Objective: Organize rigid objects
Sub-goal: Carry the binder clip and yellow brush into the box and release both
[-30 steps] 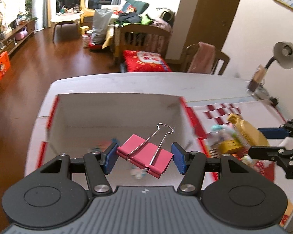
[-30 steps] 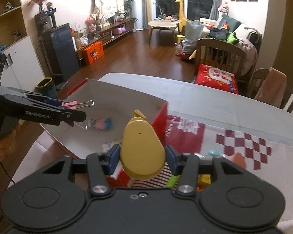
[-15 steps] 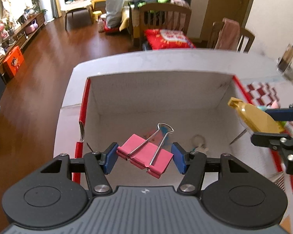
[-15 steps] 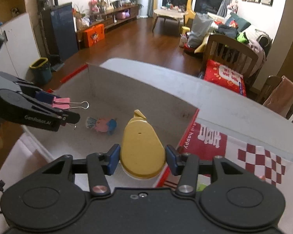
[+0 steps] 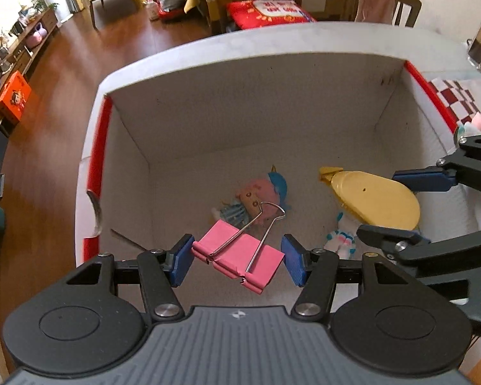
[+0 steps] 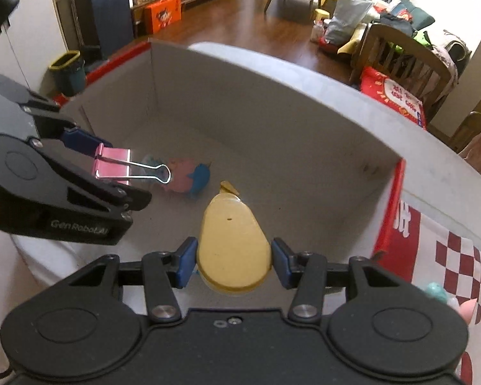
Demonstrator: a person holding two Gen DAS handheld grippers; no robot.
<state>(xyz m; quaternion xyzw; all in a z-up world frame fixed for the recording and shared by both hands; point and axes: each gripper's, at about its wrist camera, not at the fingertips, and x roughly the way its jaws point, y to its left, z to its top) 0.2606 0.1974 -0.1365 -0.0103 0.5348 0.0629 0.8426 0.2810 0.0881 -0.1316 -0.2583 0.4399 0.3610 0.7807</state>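
Note:
My left gripper (image 5: 237, 258) is shut on a pink binder clip (image 5: 239, 256) with wire handles and holds it above the inside of a white cardboard box with red edges (image 5: 240, 96). My right gripper (image 6: 234, 260) is shut on a flat yellow teardrop-shaped object (image 6: 232, 240) and holds it over the same box (image 6: 272, 106). In the right wrist view the left gripper (image 6: 102, 163) with the clip (image 6: 112, 166) is at the left. In the left wrist view the right gripper (image 5: 410, 205) with the yellow object (image 5: 375, 199) is at the right.
On the box floor lie a pink and blue doll (image 5: 256, 195) and a small white and blue toy (image 5: 340, 237). A red and white checked cloth (image 6: 458, 263) covers the table right of the box, with small toys (image 6: 436, 292) on it. Chairs stand behind the table.
Both grippers have moved forward and down over the box, tilting to look into it. The box floor and the doll have come into full view. Both keep their hold.

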